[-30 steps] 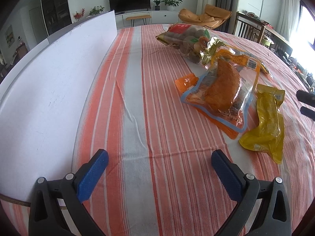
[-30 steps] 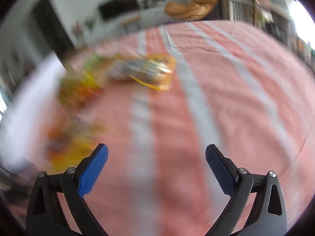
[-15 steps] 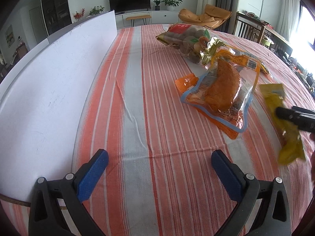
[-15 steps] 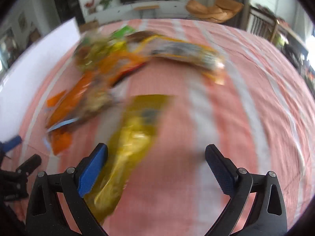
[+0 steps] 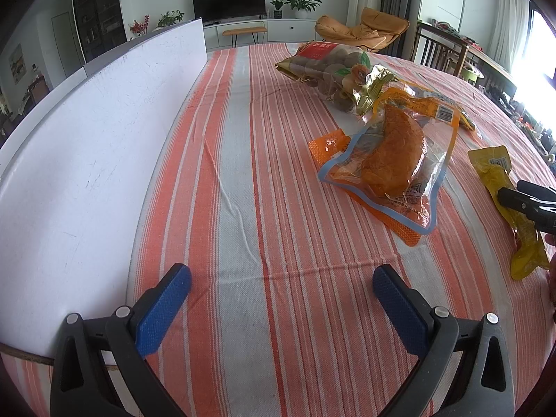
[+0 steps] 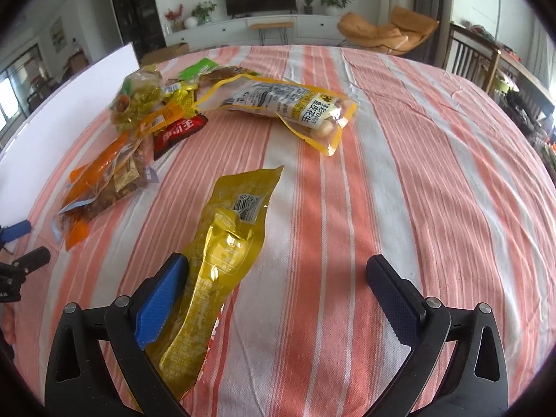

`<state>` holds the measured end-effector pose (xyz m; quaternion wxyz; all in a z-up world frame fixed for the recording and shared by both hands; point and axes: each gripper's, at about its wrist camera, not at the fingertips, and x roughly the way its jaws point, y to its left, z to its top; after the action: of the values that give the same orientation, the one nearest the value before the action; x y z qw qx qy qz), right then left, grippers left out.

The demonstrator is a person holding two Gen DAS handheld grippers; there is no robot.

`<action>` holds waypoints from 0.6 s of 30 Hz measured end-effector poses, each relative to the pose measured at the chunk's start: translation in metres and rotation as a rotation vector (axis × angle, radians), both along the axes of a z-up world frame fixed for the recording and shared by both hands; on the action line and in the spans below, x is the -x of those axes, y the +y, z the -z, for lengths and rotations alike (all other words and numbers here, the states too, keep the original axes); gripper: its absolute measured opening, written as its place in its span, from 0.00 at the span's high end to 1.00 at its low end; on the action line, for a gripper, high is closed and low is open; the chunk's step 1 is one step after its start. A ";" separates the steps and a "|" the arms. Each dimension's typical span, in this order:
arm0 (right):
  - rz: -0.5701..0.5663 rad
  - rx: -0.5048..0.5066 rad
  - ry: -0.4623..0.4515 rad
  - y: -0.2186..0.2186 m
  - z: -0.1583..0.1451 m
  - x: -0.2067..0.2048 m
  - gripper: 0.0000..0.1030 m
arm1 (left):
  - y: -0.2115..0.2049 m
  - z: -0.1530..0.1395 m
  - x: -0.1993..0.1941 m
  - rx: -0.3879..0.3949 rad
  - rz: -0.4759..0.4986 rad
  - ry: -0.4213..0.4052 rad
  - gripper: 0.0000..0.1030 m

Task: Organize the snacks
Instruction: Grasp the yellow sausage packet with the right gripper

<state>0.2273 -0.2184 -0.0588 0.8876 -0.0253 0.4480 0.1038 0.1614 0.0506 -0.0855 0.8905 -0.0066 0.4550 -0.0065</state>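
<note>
A long yellow snack pouch (image 6: pixel 222 253) lies on the striped tablecloth, its near end between the fingers of my right gripper (image 6: pixel 278 299), which is open; the blue left pad (image 6: pixel 163 302) is beside the pouch. The pouch also shows at the right edge of the left wrist view (image 5: pixel 504 194), with the right gripper's black finger over it. My left gripper (image 5: pixel 281 305) is open and empty above the cloth. An orange-edged clear bag with a bread-like snack (image 5: pixel 389 160) lies ahead of it. A peanut bag (image 6: pixel 288 104) lies further back.
A white board (image 5: pixel 87 146) stands along the table's left side. A bag of brown round snacks (image 5: pixel 330 66) and a pile of small packets (image 6: pixel 156 104) lie at the back. The striped tablecloth (image 6: pixel 434 173) covers the round table. Chairs stand beyond the far edge.
My right gripper has swung left and come down over the yellow pouch, which now lies between its open fingers. The pouch has shifted on the cloth. My left gripper has not moved.
</note>
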 end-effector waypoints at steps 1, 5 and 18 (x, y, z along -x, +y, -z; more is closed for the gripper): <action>0.000 0.000 0.000 0.000 0.000 0.000 0.00 | 0.000 0.000 0.000 0.000 0.000 0.000 0.00; 0.000 0.000 0.000 -0.001 0.001 0.000 0.00 | 0.000 0.000 0.000 0.000 0.000 0.000 0.00; 0.000 0.000 0.001 -0.002 0.002 -0.001 0.00 | -0.001 -0.004 0.005 0.039 0.025 0.008 0.01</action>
<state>0.2282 -0.2204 -0.0605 0.8875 -0.0252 0.4483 0.1036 0.1566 0.0491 -0.0819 0.8882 -0.0181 0.4583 -0.0267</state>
